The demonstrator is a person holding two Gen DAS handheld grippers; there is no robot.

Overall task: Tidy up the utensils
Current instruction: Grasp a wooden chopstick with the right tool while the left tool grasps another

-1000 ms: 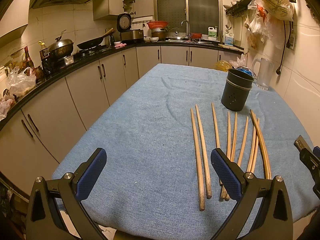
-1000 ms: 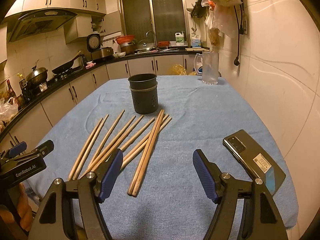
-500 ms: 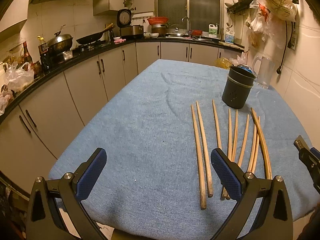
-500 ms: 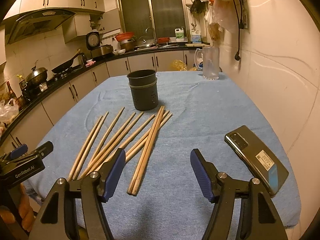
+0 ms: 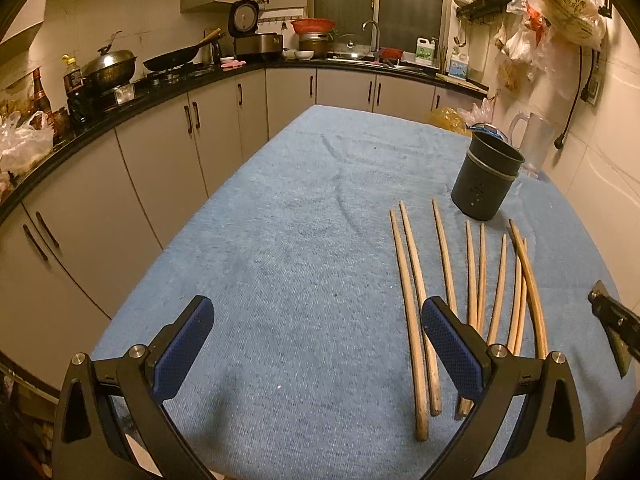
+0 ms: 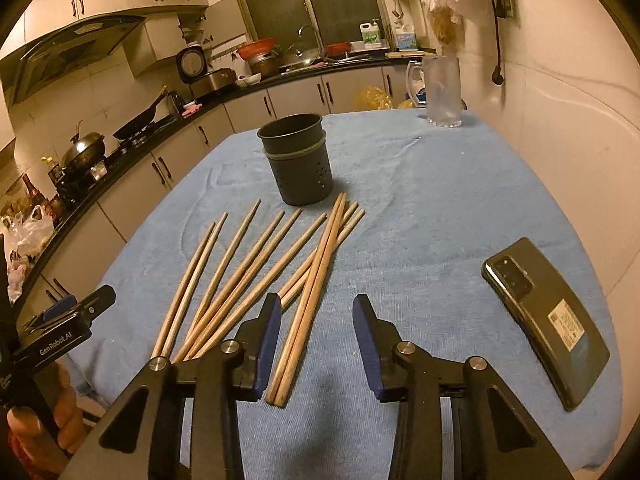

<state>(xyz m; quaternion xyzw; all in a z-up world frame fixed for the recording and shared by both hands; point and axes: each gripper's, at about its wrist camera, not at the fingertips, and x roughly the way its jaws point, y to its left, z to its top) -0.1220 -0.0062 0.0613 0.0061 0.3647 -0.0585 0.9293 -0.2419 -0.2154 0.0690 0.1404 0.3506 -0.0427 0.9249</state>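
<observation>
Several wooden chopsticks point(image 5: 472, 272) point(image 6: 248, 264) lie fanned out on the blue cloth in front of a dark perforated holder point(image 5: 484, 184) point(image 6: 300, 168), which stands upright. My right gripper point(image 6: 316, 320) hovers low over the near ends of a close pair of chopsticks point(image 6: 316, 280). Its jaws are closing, and the pair lies between them with gaps on both sides. My left gripper point(image 5: 318, 332) stands wide open over bare cloth, its right finger point(image 5: 452, 344) over the near ends of the leftmost chopsticks.
A black phone point(image 6: 548, 320) lies on the cloth at the right. A clear pitcher point(image 6: 442, 92) stands at the far right by the wall. The blue-clothed table point(image 5: 280, 240) has cabinets and a cluttered counter to its left.
Both grippers have moved forward and tipped down toward the chopsticks. The right jaws have narrowed around the close pair. The left jaws stay wide.
</observation>
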